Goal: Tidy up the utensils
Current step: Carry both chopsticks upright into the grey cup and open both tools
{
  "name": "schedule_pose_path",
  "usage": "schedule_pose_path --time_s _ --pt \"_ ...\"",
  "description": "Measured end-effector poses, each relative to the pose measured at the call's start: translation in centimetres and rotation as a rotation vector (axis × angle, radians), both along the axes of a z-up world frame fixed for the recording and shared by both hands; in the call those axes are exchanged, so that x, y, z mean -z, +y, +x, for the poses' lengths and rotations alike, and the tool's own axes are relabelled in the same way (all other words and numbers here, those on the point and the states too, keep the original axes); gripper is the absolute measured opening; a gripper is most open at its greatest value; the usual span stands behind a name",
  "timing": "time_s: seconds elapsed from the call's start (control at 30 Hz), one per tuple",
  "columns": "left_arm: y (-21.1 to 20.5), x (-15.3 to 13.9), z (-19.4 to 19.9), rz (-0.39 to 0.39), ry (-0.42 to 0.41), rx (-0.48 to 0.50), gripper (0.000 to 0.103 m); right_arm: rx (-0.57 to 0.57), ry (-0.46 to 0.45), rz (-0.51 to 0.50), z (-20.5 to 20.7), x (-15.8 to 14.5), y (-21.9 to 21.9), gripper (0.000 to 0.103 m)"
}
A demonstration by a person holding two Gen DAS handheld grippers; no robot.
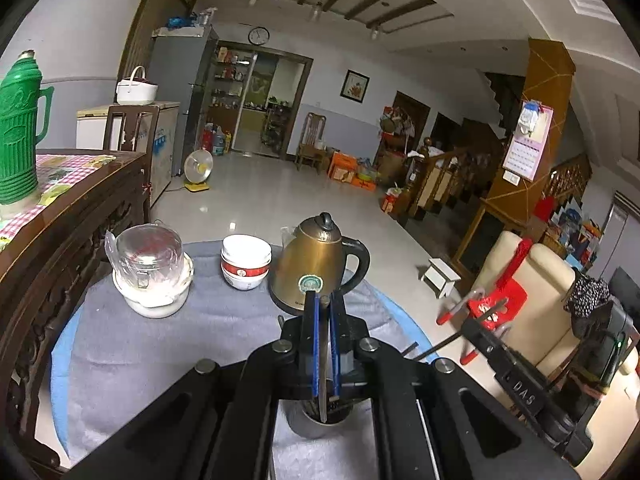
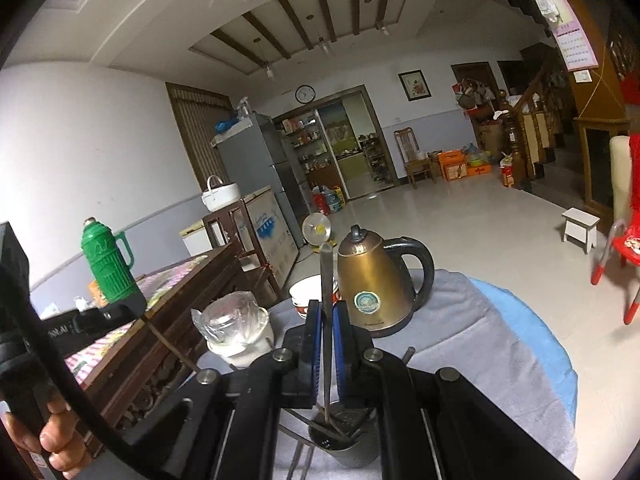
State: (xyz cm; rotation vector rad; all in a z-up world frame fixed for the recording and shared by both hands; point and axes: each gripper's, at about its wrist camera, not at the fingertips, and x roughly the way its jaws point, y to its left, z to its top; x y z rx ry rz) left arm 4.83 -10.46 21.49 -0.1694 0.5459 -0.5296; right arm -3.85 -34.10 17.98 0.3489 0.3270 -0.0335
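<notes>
In the left wrist view my left gripper [image 1: 323, 308] is shut on a thin metal utensil [image 1: 323, 376] that hangs down into a dark metal cup [image 1: 320, 426] below the fingers. In the right wrist view my right gripper [image 2: 327, 312] is shut on another long metal utensil [image 2: 327, 280], held upright, its lower end in the same cup [image 2: 348, 446], which holds several utensils. More utensils [image 2: 298, 460] lie on the cloth left of the cup. The right gripper also shows at the right edge of the left wrist view [image 1: 486, 330].
A round table with a grey cloth [image 1: 180, 332] carries a brass kettle [image 1: 316, 264], stacked red-and-white bowls [image 1: 245, 262] and a glass cup on a white bowl [image 1: 150, 276]. A dark wooden table [image 1: 60, 216] with a green thermos [image 1: 18, 128] stands left. A red chair [image 1: 496, 300] stands right.
</notes>
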Motion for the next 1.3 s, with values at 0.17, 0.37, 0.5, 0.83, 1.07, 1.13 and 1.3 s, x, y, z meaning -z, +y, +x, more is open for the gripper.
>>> schedule_pose_path --time_s 0.17,0.37,0.5,0.83,1.07,1.13,1.3 --pt "-0.2 0.9 0.2 -0.019 -0.02 -0.025 0.005 0.013 0.028 -0.025 0.8 1.4 -0.1 0.006" --pt "-0.5 2.8 0.3 -0.01 0.01 -0.031 0.005 0.004 0.074 -0.016 1.1 3.1 -0.3 0.006" --pt "-0.5 3.6 0.2 -0.006 0.028 -0.021 0.005 -0.01 0.097 -0.011 1.0 3.7 -0.1 0.006" --pt "-0.4 5.2 -1.2 0.043 0.055 0.031 0.005 -0.049 0.164 0.043 1.1 5.8 0.2 0.007" --pt "0.6 6.3 -2.8 0.099 0.06 0.048 0.009 -0.088 0.165 0.114 0.6 6.5 0.1 0.01" --pt "1.3 6.7 -3.3 0.104 0.067 0.044 0.028 -0.097 0.162 0.127 0.3 6.5 0.1 0.011" --pt "3.7 7.7 -4.6 0.127 0.049 -0.02 0.054 -0.129 0.15 0.162 -0.9 6.5 0.1 0.019"
